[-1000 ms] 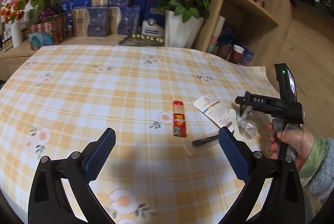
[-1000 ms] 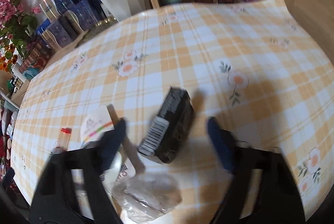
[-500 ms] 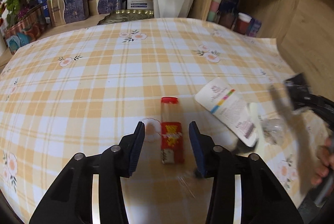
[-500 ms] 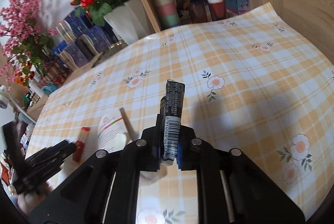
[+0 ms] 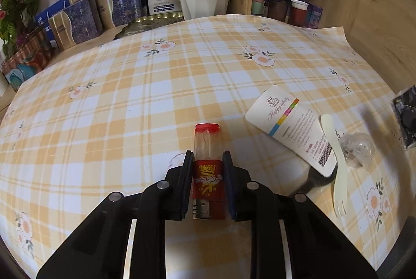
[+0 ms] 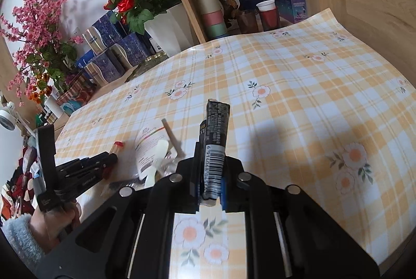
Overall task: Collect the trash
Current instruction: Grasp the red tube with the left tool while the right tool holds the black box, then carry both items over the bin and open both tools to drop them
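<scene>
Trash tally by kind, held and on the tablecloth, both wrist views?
Red lighter, in left gripper: 1
Black wrapper, in right gripper: 1
White printed card: 1
Pale plastic fork: 1
Clear crumpled plastic: 1
Paper stick: 1
Total: 6

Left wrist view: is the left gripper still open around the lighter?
No, the left gripper has both fingers pressed against the sides of the red lighter, clamping it.
</scene>
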{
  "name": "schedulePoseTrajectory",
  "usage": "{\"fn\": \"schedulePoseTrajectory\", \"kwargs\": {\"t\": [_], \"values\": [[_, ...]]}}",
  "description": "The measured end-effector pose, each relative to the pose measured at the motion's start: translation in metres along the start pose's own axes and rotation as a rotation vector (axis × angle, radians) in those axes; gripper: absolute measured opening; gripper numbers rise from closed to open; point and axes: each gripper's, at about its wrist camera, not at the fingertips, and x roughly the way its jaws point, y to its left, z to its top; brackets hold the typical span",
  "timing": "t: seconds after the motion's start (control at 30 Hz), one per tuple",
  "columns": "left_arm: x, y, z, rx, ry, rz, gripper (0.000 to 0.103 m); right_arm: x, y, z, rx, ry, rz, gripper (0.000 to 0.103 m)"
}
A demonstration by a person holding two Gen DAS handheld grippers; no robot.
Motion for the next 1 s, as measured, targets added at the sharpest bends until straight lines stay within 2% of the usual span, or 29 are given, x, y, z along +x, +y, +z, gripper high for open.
{"fn": "schedulePoseTrajectory", "kwargs": {"t": [0.2,0.47,0.73,1.0], "values": [[-0.035,0.01,0.002,-0.016,-0.05,0.005,0.022,-0.032,0.001,-0.012,-0.01,-0.029,0.0,0.014],[-0.104,0.012,-0.009,-0.04,-0.135,-0.034,0.022,-0.065,0.009,-0.034,-0.044,-0.028,0.0,0.014],[-0.168,-0.001,-0.048,-0.056,-0.182,-0.089,0.022,-0.091,0.028,-0.063,-0.1,-0.012,0.02,0.014],[-0.215,-0.02,-0.09,-0.058,-0.214,-0.136,0.022,-0.11,0.047,-0.094,-0.177,0.006,0.038,0.014]]}}
